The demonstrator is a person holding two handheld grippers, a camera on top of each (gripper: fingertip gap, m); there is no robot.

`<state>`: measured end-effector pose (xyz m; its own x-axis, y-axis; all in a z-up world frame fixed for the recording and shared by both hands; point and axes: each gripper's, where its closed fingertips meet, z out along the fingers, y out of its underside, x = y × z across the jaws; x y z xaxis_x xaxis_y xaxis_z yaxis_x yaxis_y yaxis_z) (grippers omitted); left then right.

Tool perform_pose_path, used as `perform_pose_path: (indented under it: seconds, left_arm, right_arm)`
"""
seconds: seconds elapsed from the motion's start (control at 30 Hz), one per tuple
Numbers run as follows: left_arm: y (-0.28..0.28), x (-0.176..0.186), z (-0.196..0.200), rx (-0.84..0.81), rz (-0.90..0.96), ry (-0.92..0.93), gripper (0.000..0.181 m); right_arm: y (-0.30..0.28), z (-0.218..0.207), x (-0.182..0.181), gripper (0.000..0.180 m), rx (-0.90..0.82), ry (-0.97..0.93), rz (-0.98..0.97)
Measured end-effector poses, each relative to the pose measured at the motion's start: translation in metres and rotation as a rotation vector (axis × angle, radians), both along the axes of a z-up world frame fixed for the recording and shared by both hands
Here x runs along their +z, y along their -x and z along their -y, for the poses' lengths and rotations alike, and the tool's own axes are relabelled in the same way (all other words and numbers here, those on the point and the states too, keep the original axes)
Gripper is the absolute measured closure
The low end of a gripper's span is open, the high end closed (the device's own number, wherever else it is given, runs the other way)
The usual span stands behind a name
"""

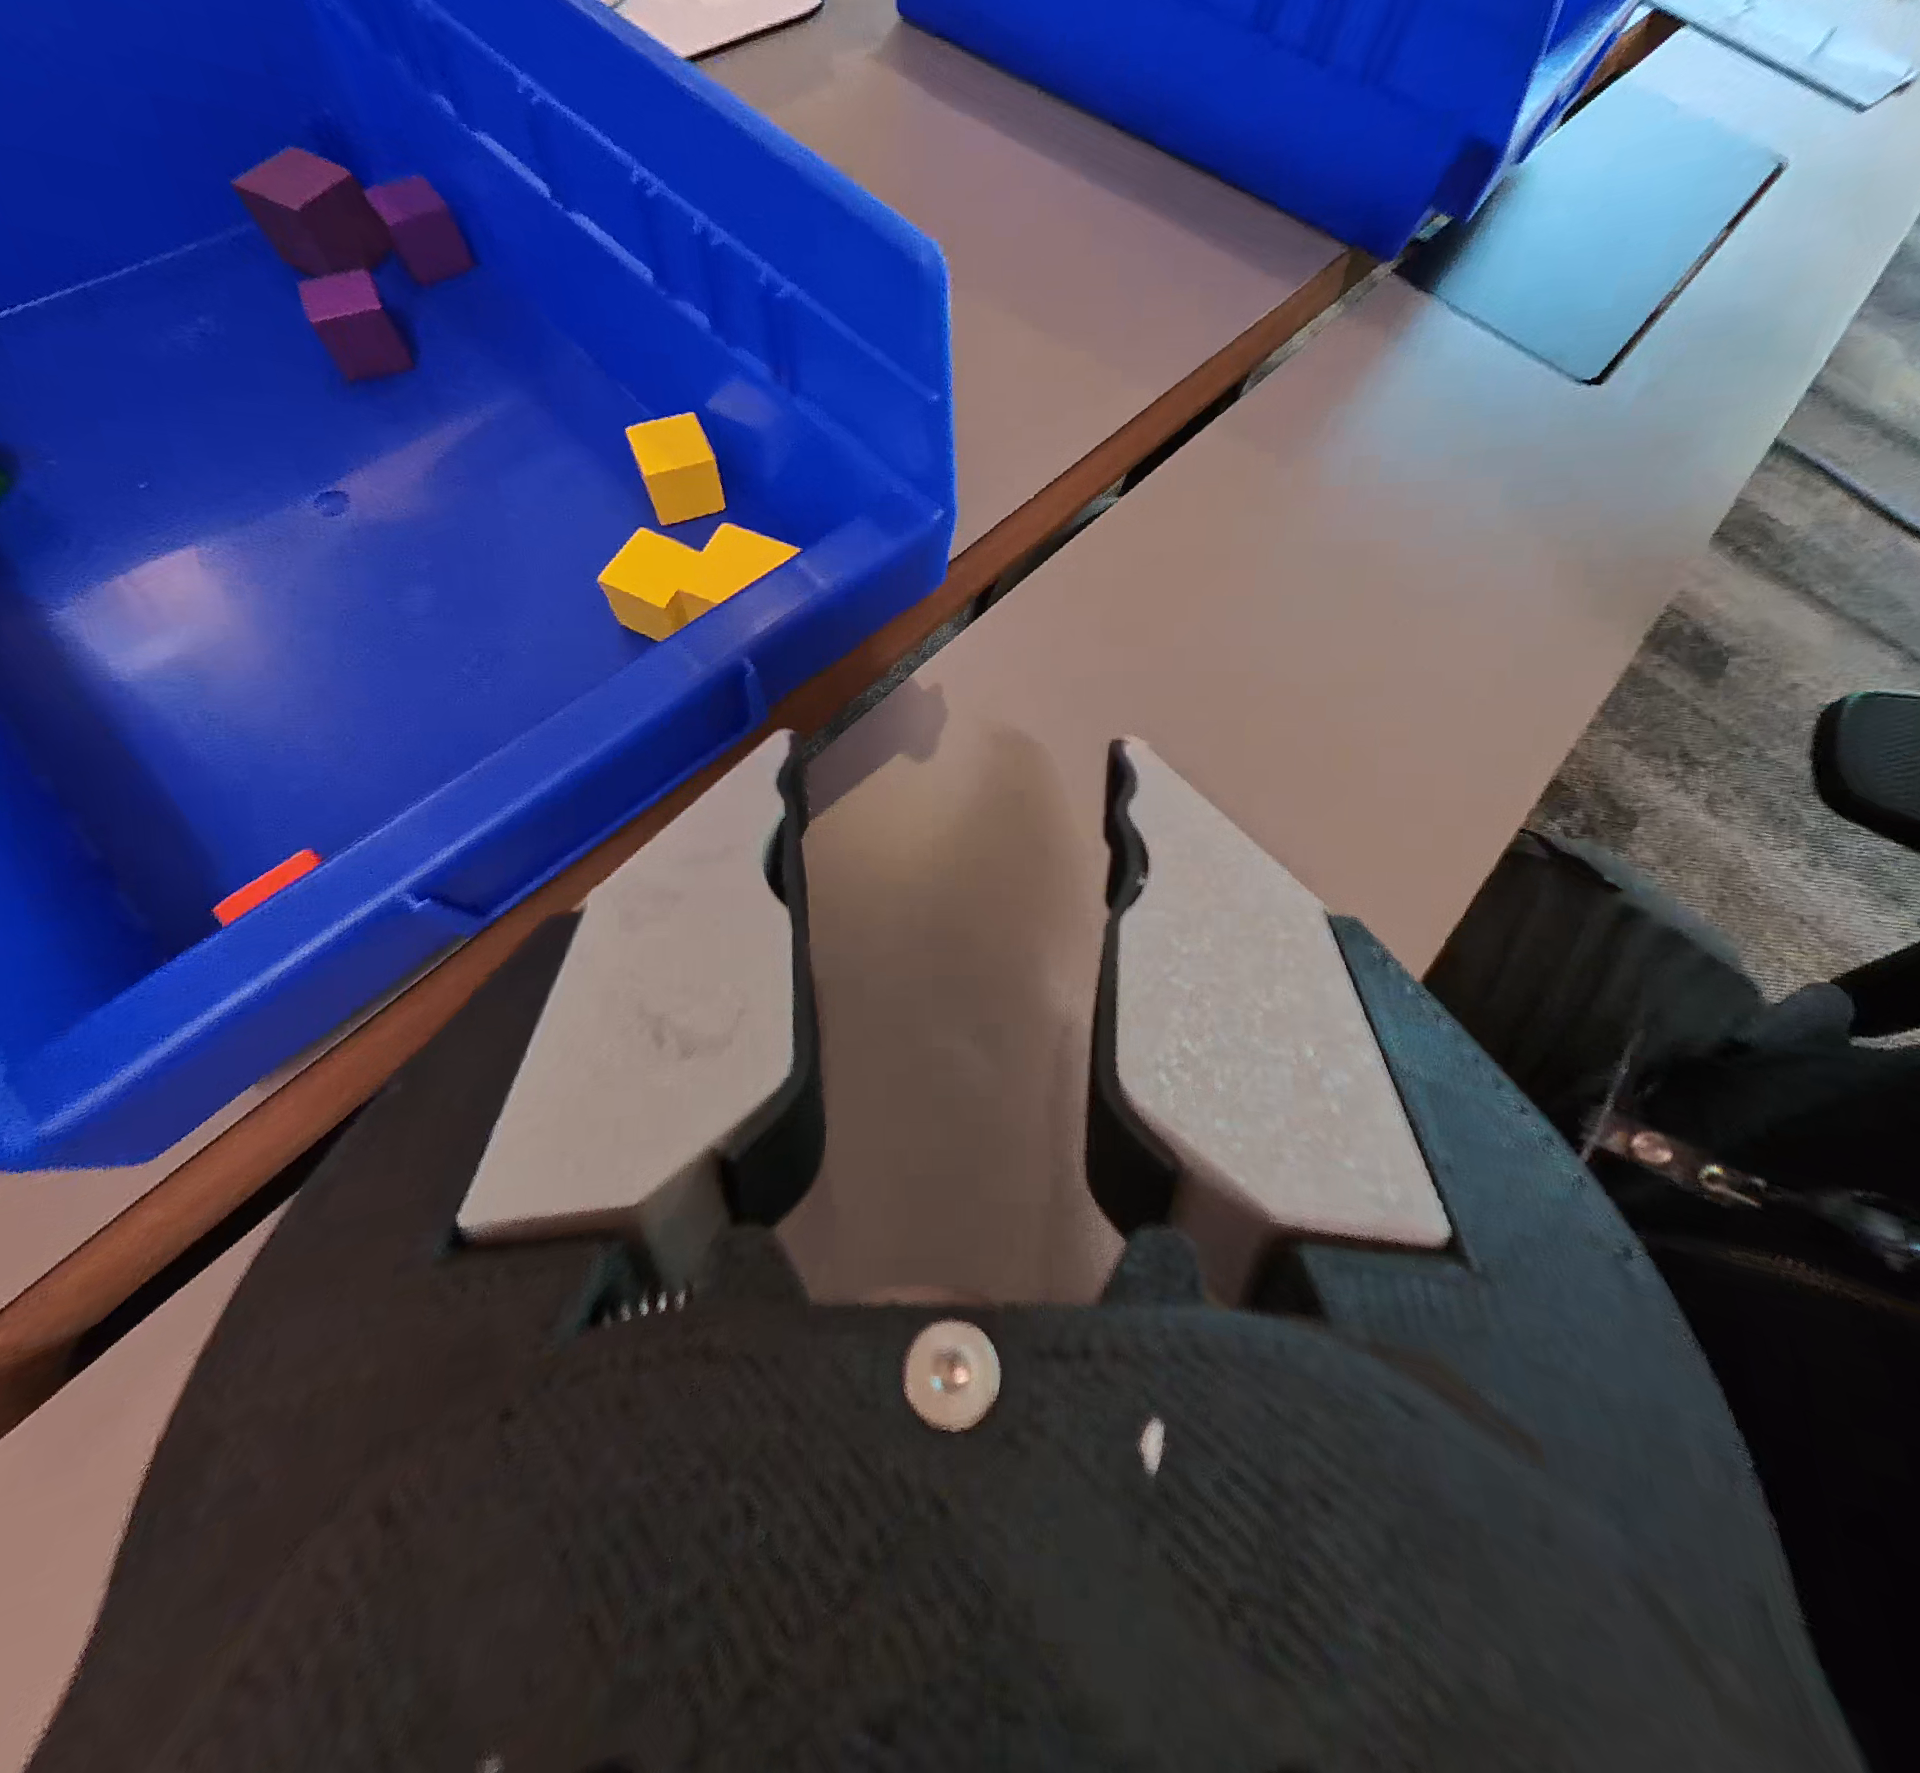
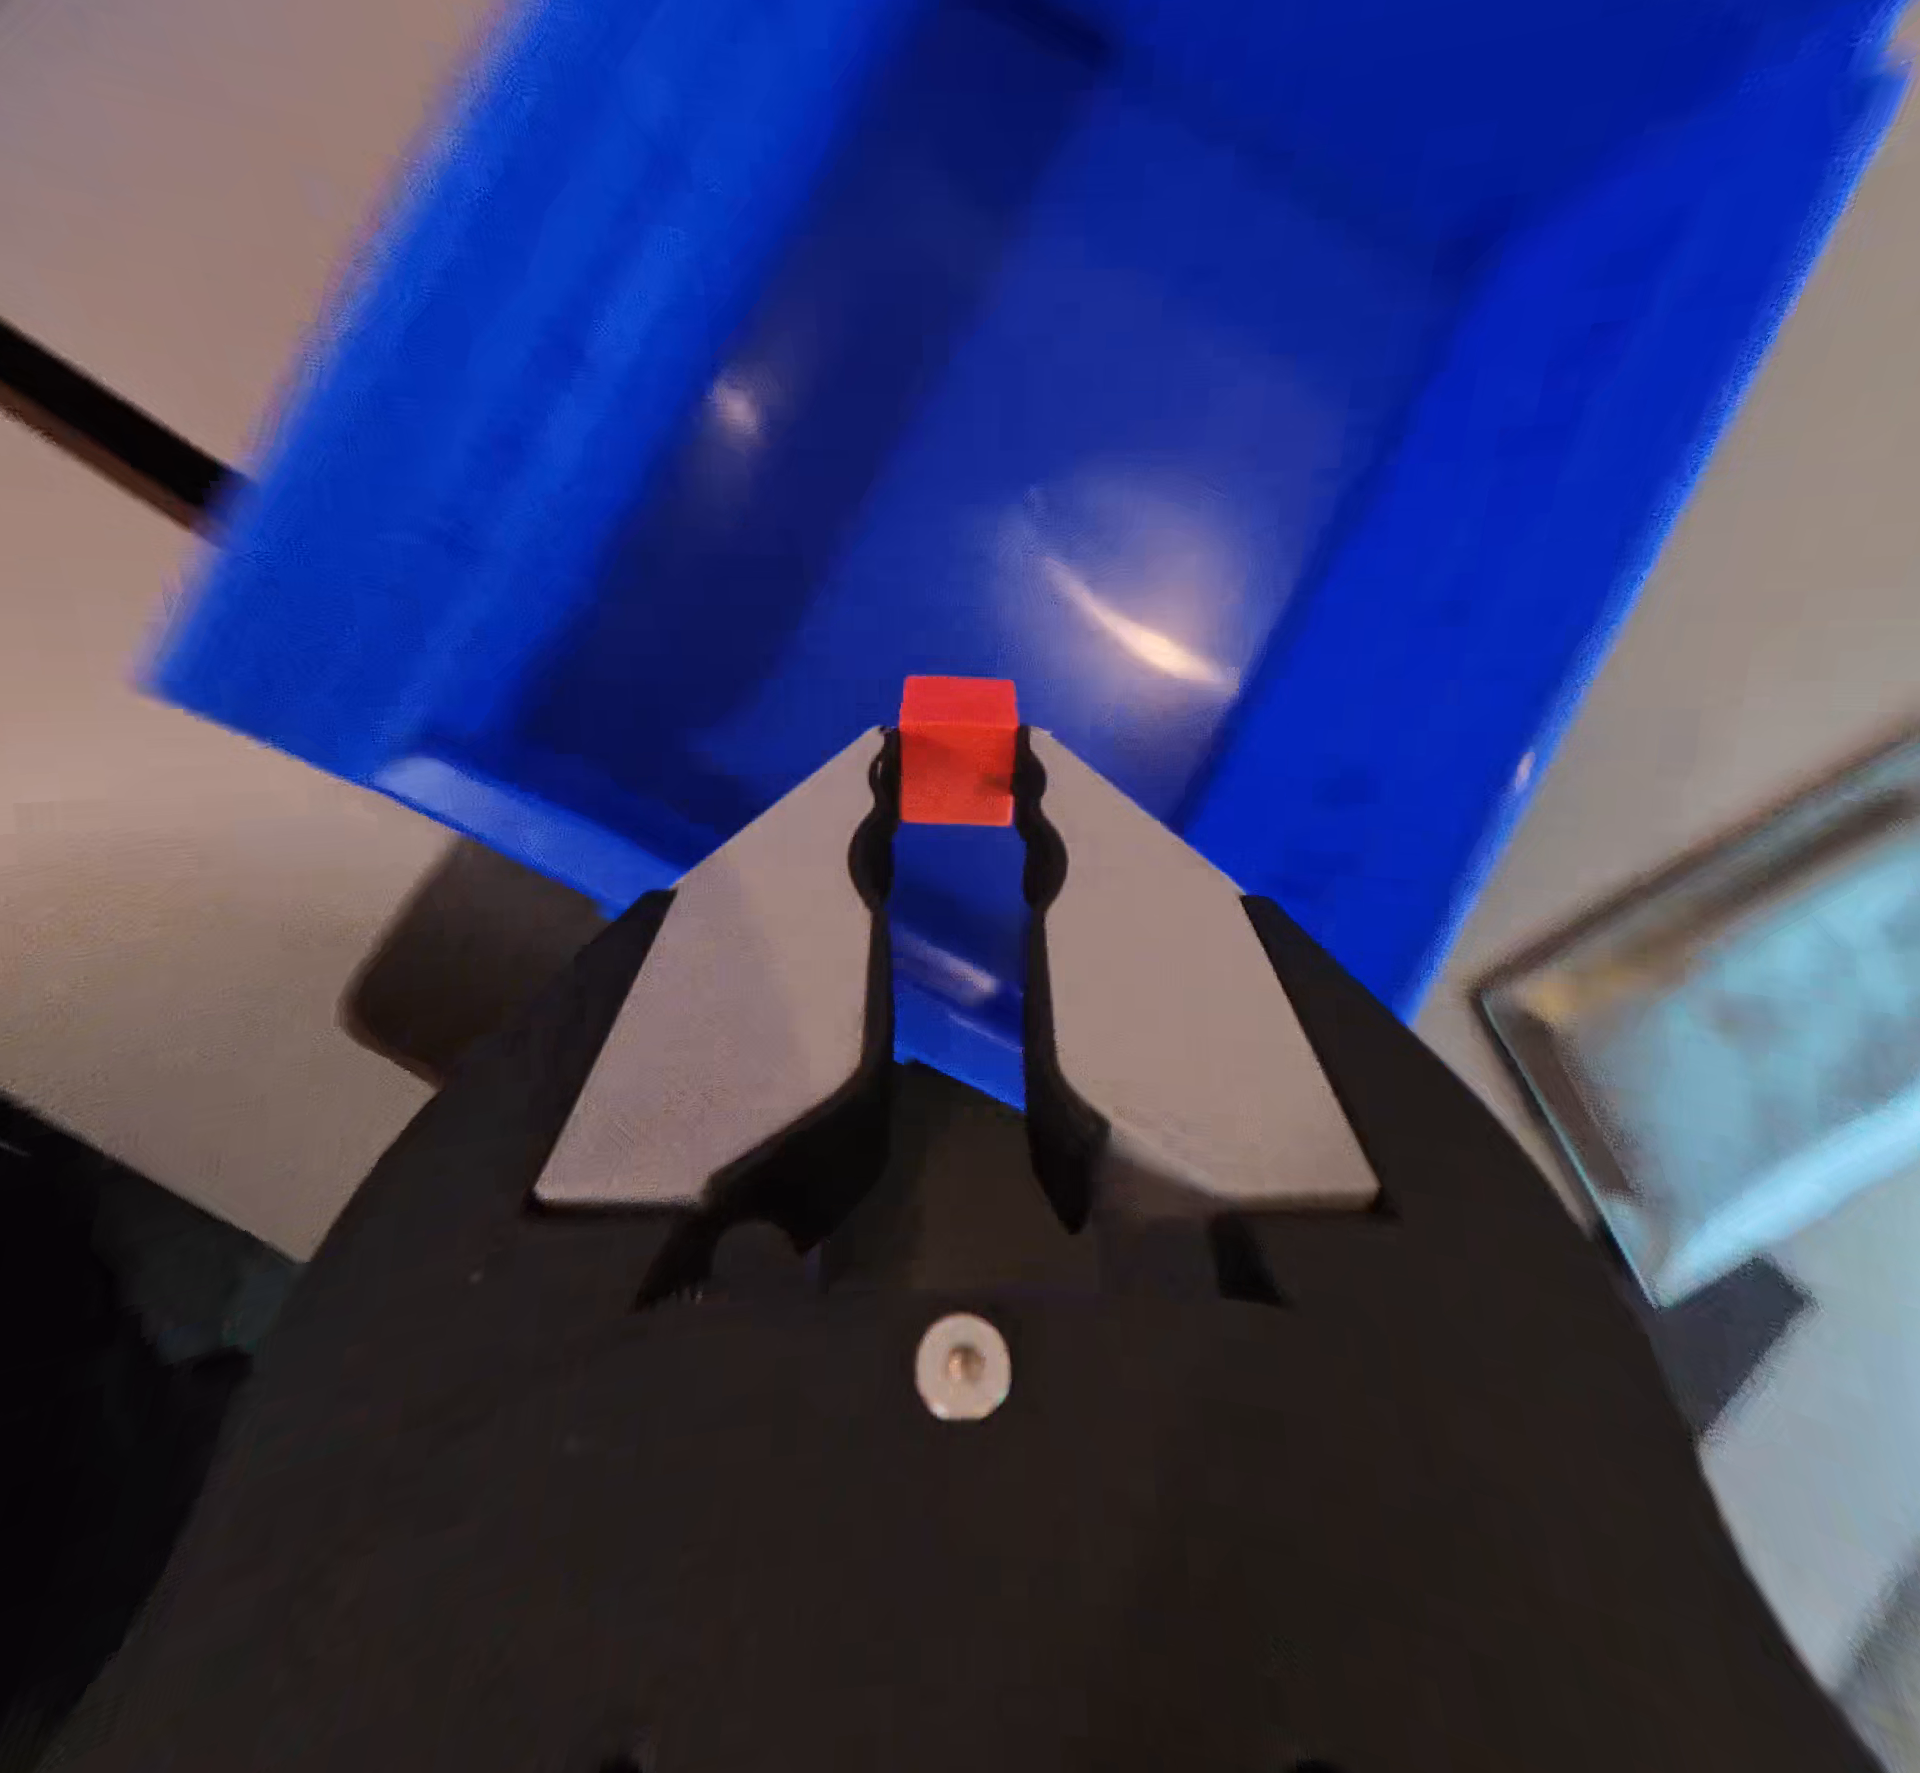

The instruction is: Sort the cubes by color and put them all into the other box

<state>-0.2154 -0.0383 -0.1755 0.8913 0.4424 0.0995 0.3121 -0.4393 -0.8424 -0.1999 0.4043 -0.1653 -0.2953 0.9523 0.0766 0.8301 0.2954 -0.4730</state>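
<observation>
Grey-brown tabletop (image 1: 1299,580) fills the centre of the left wrist view, with patterned carpet at the right edge. At upper left sits a blue plastic storage bin (image 1: 862,435) holding three small purple cubes (image 1: 353,258) toward its far side, three yellow cubes (image 1: 681,528) against its right wall, and a red cube (image 1: 267,885) partly hidden behind the near rim. A second blue plastic bin (image 1: 1226,30) stands at top centre. The left gripper (image 1: 956,767), lower centre, hovers over bare table with jaws spread and nothing between them. In the right wrist view, the right gripper (image 2: 954,767) pinches a small red cube (image 2: 956,752) at its fingertips, held at frame centre above the interior of a blue bin (image 2: 1455,373) that appears empty, though blur limits detail. Judging by appearance, such cubes are light, rigid and smooth-faced; the best hold is on two opposite flat faces, squarely, since a skewed or corner pinch could let one twist or pop out.
</observation>
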Motion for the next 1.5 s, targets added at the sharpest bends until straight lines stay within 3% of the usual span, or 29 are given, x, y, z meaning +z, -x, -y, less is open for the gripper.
perform_pose_path:
  seconds: [0.2, 0.4, 0.53, 0.73, 0.87, 1.0, 1.23, 1.33, 1.43, 1.5]
  left_arm:
    - [-0.004, -0.002, 0.003, -0.019, -0.024, 0.025, 0.125]
    - [-0.001, -0.005, 0.005, -0.010, -0.022, 0.029, 0.125]
    - [-0.001, -0.007, 0.005, -0.013, -0.021, 0.031, 0.125]
    - [-0.002, -0.007, 0.004, -0.014, -0.019, 0.036, 0.125]
    - [-0.003, -0.007, 0.004, -0.012, -0.019, 0.042, 0.125]
    - [0.004, -0.008, 0.011, 0.033, -0.024, 0.060, 0.125]
    - [0.039, 0.009, 0.076, 0.290, 0.011, 0.103, 0.126]
    - [0.047, 0.027, 0.089, 0.313, 0.066, 0.125, 0.125]
    - [0.068, 0.037, 0.094, 0.378, 0.055, 0.229, 0.122]
    - [0.079, 0.036, 0.087, 0.379, 0.112, 0.266, 0.122]
  right_arm:
    - [-0.021, -0.027, -0.047, 0.160, -0.063, -0.123, 0.328]
    - [-0.036, -0.032, -0.051, 0.161, -0.067, -0.165, 0.485]
    - [-0.040, -0.031, -0.053, 0.150, -0.063, -0.171, 0.496]
    - [-0.040, -0.030, -0.049, 0.147, -0.068, -0.144, 0.452]
    - [-0.034, -0.028, -0.035, 0.151, -0.082, -0.128, 0.351]
    - [-0.017, -0.009, -0.006, 0.147, -0.079, -0.086, 0.093]
    - [-0.004, 0.102, 0.069, 0.143, 0.070, 0.044, -0.440]
    - [0.002, 0.153, 0.086, 0.140, 0.173, 0.109, -0.541]
    - [0.010, 0.198, 0.095, 0.117, 0.257, 0.225, -0.591]
    - [0.015, 0.215, 0.098, 0.116, 0.278, 0.279, -0.605]
